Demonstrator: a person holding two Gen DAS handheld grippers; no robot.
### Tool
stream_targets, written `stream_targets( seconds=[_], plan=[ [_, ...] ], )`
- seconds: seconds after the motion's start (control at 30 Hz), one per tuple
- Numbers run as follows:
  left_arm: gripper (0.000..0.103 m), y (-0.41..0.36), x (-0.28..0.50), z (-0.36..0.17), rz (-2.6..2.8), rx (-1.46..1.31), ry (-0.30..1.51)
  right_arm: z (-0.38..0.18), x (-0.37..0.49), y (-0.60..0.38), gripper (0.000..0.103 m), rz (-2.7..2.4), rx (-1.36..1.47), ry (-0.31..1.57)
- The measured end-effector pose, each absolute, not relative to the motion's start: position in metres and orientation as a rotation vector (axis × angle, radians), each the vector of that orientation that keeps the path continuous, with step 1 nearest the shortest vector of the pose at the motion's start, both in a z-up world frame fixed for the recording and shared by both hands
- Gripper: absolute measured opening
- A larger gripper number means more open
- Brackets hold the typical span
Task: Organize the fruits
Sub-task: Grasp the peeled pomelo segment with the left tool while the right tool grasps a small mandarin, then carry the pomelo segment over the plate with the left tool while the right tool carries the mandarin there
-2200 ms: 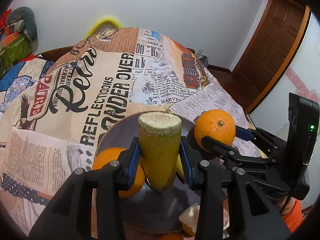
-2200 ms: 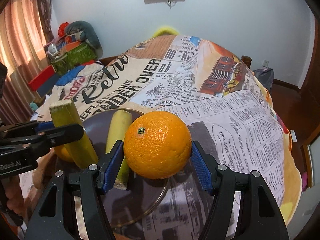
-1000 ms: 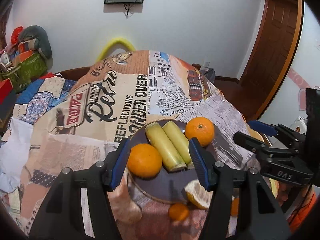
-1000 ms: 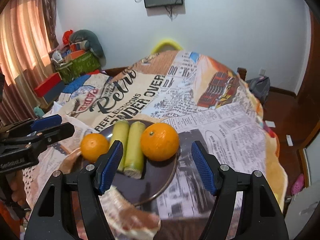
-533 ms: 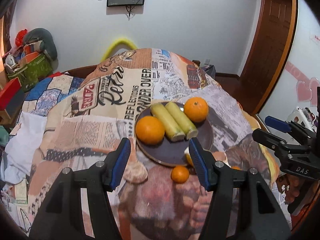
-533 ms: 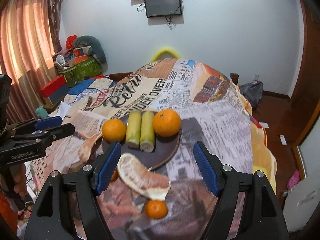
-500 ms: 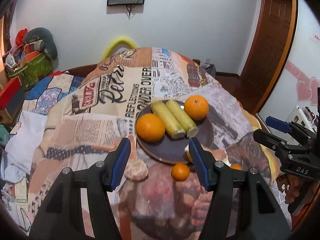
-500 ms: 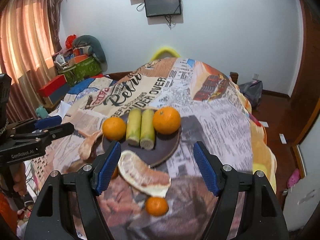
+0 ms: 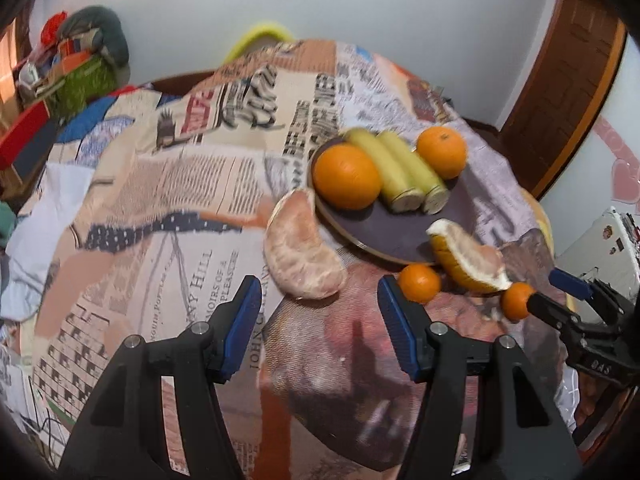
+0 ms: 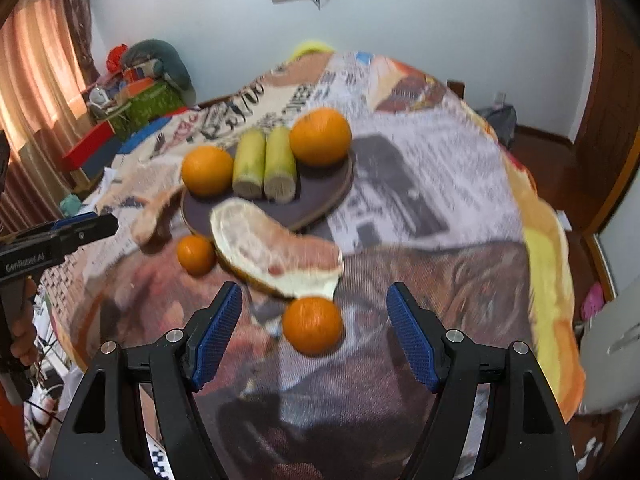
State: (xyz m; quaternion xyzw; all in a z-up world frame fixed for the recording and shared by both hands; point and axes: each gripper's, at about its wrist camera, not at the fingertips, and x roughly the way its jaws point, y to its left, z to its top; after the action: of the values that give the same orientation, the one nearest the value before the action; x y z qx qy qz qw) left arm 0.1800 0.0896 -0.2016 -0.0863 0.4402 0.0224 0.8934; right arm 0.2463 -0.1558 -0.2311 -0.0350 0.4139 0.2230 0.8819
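Both the left gripper (image 9: 318,322) and the right gripper (image 10: 314,336) hang released and empty. The small round orange mandarin (image 10: 313,325) lies on the newspaper-print cloth (image 10: 432,184) at twelve o'clock between the right jaws, nearer that hand. The peeled pink pomelo wedge (image 9: 301,249) sits at twelve o'clock of the left, its long axis running eleven to five.

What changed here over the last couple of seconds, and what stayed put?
The left tool let go of a sugarcane piece, the right tool an orange; both now lie on the plate. Both tools, open and empty, have pulled back toward the table's near edge. The other orange and second cane stayed on the plate.
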Motion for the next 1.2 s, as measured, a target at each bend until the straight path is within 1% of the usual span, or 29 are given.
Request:
stream_targets(
  seconds=[0.17,0.23,0.3,0.47,0.53,0.57,0.63,0.67,0.8,0.9,0.97,1.2],
  plan=[
    [0.060,0.091,0.195,-0.219,0.040,-0.203,0.960,-0.245,0.246,-0.154,0.072,0.465,-0.069,0.898],
    [0.063,0.089,0.202,-0.227,0.035,-0.206,0.977,-0.249,0.244,-0.153,0.072,0.461,-0.062,0.907],
    [0.063,0.086,0.209,-0.234,0.047,-0.195,0.992,-0.252,0.244,-0.154,0.072,0.459,-0.053,0.918],
    [0.063,0.085,0.216,-0.240,0.078,-0.172,0.968,-0.255,0.245,-0.157,0.072,0.461,-0.051,0.921],
    [0.062,0.085,0.217,-0.241,0.084,-0.160,0.963,-0.255,0.245,-0.158,0.068,0.460,-0.048,0.917],
    [0.060,0.086,0.217,-0.241,0.085,-0.162,0.960,-0.254,0.245,-0.158,0.064,0.463,-0.049,0.917],
    [0.055,0.089,0.215,-0.240,0.090,-0.165,0.952,-0.254,0.245,-0.159,0.062,0.471,-0.044,0.918],
    [0.053,0.090,0.214,-0.240,0.084,-0.170,0.953,-0.253,0.245,-0.159,0.057,0.476,-0.039,0.919],
    [0.051,0.097,0.205,-0.236,0.069,-0.192,0.945,-0.252,0.244,-0.159,0.043,0.491,-0.038,0.921],
    [0.050,0.098,0.193,-0.230,0.065,-0.187,0.930,-0.250,0.243,-0.159,0.037,0.501,-0.030,0.919],
    [0.050,0.098,0.183,-0.226,0.057,-0.179,0.920,-0.249,0.242,-0.159,0.035,0.503,-0.028,0.915],
    [0.046,0.098,0.146,-0.225,0.050,-0.111,0.947,-0.249,0.241,-0.161,0.035,0.506,-0.018,0.910]
  ],
)
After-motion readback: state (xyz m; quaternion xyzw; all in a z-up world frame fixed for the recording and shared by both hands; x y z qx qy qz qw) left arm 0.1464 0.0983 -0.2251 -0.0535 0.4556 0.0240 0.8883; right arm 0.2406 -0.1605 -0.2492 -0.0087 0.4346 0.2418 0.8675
